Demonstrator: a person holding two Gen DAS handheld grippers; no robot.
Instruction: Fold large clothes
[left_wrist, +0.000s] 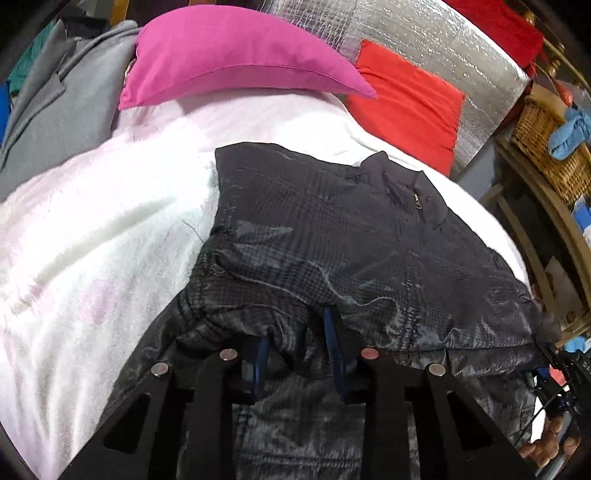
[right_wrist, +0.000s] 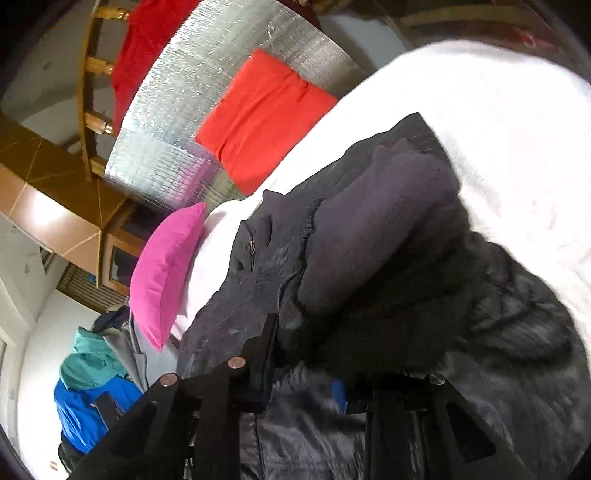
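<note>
Now both hand-held grippers, left hand-held gripper (left_wrist: 299, 347) and right hand-held gripper (right_wrist: 303, 369), on dark jacket (left_wrist: 332, 229).

Bed: a white fluffy blanket (left_wrist: 110, 221) covered it, with a pink pillow (left_wrist: 229, 55) and a red cushion (left_wrist: 402, 107).
Headboard: silver quilted foil (left_wrist: 443, 48).
Side: a wicker basket (left_wrist: 554, 162) on wooden shelving.
Wall: white — brown tiles (right_wrist: 44, 192) above.

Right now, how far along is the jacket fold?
Early to midway. Done: the dark jacket lies on the white blanket, one part already doubled over its body. In hand: left gripper and right gripper each pinch its near edge. Left: carrying that edge over and flattening the bundle.
</note>
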